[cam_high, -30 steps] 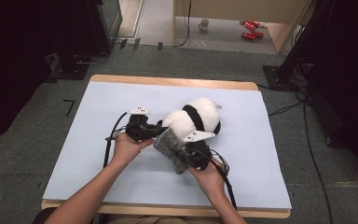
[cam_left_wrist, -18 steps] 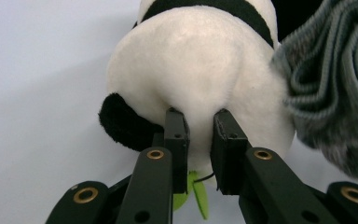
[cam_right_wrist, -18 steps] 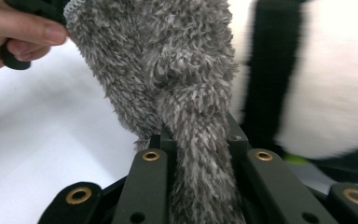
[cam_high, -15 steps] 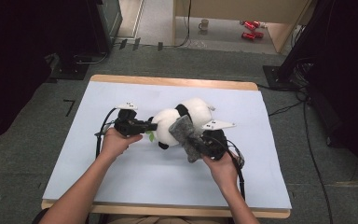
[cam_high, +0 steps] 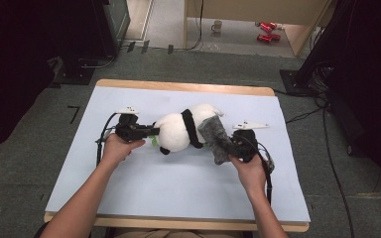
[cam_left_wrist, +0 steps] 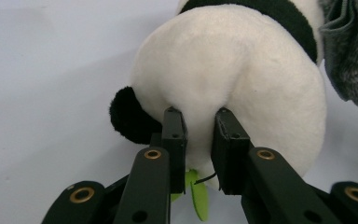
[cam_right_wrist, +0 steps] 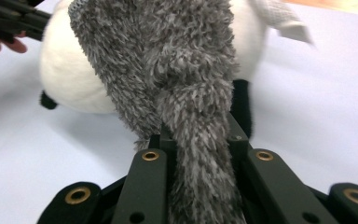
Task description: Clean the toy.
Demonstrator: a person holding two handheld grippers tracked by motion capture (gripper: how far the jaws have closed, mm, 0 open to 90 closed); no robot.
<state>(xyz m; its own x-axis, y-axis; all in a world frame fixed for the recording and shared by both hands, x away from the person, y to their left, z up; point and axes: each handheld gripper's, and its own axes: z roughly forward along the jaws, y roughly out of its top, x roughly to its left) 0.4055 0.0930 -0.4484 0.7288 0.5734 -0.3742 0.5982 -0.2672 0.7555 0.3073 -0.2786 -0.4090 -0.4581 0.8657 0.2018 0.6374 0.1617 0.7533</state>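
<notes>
On the table (cam_high: 129,198), L to R: left gripper (cam_left_wrist: 198,140) pinches the white plush of the toy panda (cam_high: 181,131), a green tag (cam_left_wrist: 196,193) (no writing legible) dangling below its jaws. Panda lies mid-table. Right gripper (cam_right_wrist: 198,135) is clamped on a grey fuzzy cloth (cam_right_wrist: 168,65) draped over the panda's far end.

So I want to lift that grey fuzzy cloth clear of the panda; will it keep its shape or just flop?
Likely flop: the grey fuzzy cloth bunches and folds where the right gripper pinches it. Probably light, and its pile looks grippy, so it may drag on the plush panda.
</notes>
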